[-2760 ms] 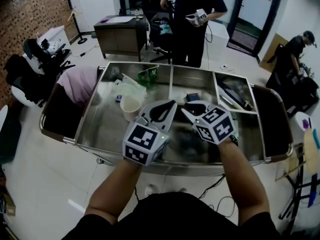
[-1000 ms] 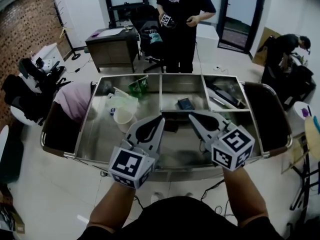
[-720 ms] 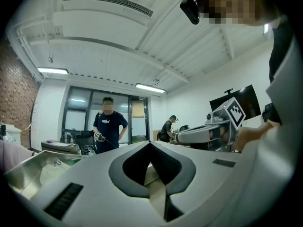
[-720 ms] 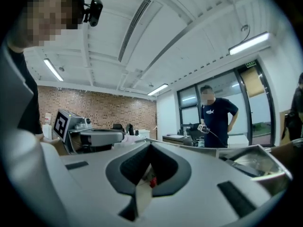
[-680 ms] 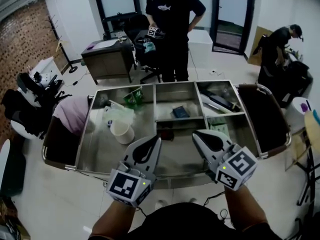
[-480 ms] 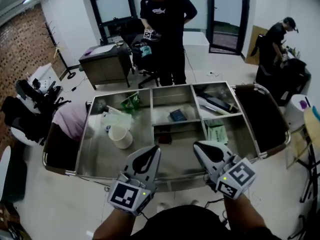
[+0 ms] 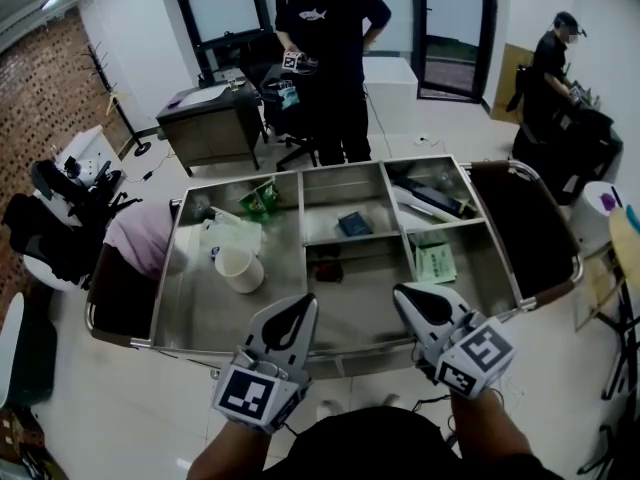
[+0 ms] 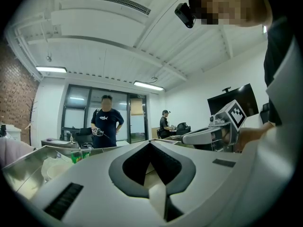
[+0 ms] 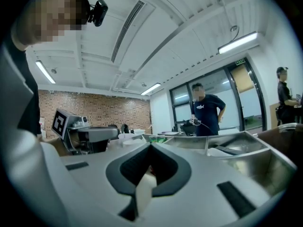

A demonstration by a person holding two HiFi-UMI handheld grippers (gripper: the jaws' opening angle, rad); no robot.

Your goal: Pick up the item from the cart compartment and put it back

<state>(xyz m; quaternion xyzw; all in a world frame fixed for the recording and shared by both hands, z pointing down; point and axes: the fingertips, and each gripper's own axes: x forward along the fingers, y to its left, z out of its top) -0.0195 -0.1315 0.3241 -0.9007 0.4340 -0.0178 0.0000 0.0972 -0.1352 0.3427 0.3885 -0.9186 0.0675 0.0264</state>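
Note:
The steel cart (image 7: 190, 308) has several compartments. A small dark red item (image 7: 327, 269) lies in the near middle one and a dark blue packet (image 7: 352, 224) in the far middle one. A green leaflet (image 7: 435, 263) is in the near right one. My left gripper (image 7: 305, 300) and right gripper (image 7: 402, 293) hover side by side at the cart's near edge, both shut and empty. In the left gripper view the left gripper (image 8: 150, 143) shows its tips together. The right gripper view shows the right gripper (image 9: 150, 145) the same way.
A white cup (image 7: 240, 268), a clear bag (image 7: 225, 236) and a green packet (image 7: 262, 200) sit in the left compartment, with dark tools (image 7: 430, 200) at far right. A pink cloth (image 7: 145, 238) hangs at the cart's left end. A person (image 7: 330, 28) stands behind the cart.
Both grippers have drawn back from over the cart's middle to its near edge, still shut and empty. The head view has lifted, so more of the room shows.

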